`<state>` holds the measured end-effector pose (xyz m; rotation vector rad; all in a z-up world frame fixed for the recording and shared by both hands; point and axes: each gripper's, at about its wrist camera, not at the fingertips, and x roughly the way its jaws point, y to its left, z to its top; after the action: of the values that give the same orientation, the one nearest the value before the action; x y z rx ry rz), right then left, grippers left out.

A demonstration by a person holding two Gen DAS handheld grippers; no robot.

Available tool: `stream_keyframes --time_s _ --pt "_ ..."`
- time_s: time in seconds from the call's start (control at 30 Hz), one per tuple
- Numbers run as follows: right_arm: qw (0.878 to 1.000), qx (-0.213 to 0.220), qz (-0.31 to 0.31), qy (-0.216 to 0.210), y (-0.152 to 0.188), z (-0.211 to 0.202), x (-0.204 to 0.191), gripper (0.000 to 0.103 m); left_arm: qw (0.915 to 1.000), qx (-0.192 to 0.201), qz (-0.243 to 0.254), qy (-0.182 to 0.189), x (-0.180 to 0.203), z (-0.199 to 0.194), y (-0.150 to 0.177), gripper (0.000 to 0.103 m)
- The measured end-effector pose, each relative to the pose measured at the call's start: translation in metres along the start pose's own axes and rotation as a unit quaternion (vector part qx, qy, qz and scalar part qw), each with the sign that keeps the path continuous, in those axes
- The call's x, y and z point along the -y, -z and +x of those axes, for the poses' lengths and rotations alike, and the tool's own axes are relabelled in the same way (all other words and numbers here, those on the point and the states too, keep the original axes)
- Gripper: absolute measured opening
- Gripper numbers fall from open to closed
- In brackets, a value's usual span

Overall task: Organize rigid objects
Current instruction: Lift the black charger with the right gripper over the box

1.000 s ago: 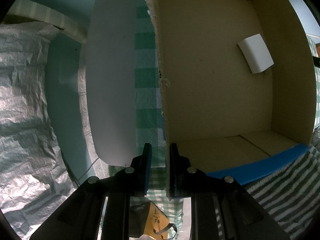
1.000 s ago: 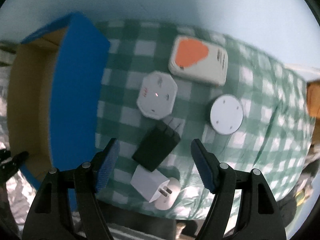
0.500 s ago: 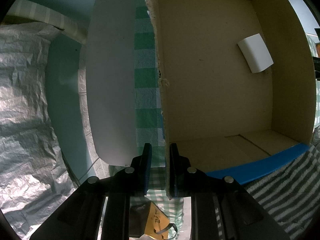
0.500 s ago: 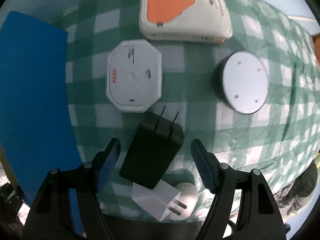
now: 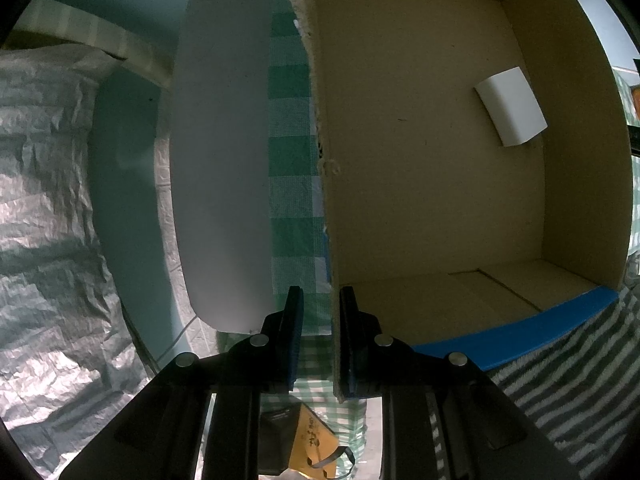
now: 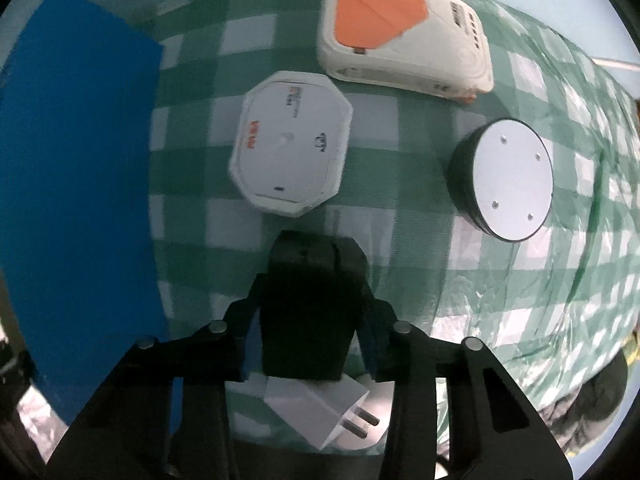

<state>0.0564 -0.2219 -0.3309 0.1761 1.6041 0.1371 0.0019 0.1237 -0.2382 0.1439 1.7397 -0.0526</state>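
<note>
the right gripper has come down over the black charger within the last second. a moment ago its fingers stood spread wide on either side of the charger; now they have drawn in against its two long flanks and appear to be pinching it. the picture is blurred with motion, so i can't be sure the squeeze is complete. that means the pick is made or nearly so, and what remains is to lift it and carry it to the cardboard box, whose blue outer wall stands just to the left.

the charger lies on the green checked cloth. its long axis runs straight away from the camera, in line with the fingers. earlier its two prongs pointed away toward the white octagonal device; they are not visible now.

just beneath the gripper sits a white charger, prongs pointing right, touching or nearly touching the black one, so it may get dragged along. farther off are a white and orange device and a round disc.

the left gripper has not moved. its fingers are pinching the box's side wall, steadying it. a white block already lies inside.
</note>
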Motion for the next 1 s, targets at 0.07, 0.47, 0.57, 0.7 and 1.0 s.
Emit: stream_keyframes --time_s 0.07,0.47,0.57,0.7,1.0 --pt "1.000 0.001 -0.014 0.001 0.002 -0.002 -0.002 0.037 1.0000 0.000 0.002 0.000 0.001 0.000 0.000 0.018" --pt "0.997 0.032 -0.068 -0.002 0.015 -0.037 0.002 0.037 1.0000 -0.001 0.002 -0.001 0.003 -0.002 0.000 0.018" --pt "0.996 0.039 -0.081 -0.012 0.011 -0.049 -0.001 0.037 1.0000 0.000 0.003 -0.002 0.003 -0.003 0.000 0.018" --pt "0.993 0.050 -0.105 -0.020 0.004 -0.074 -0.005 0.037 1.0000 0.000 0.005 -0.003 0.002 -0.003 0.000 0.018" --pt "0.982 0.082 -0.167 -0.035 0.005 -0.130 -0.053 0.037 1.0000 0.003 0.005 -0.006 0.000 -0.004 0.001 0.018"
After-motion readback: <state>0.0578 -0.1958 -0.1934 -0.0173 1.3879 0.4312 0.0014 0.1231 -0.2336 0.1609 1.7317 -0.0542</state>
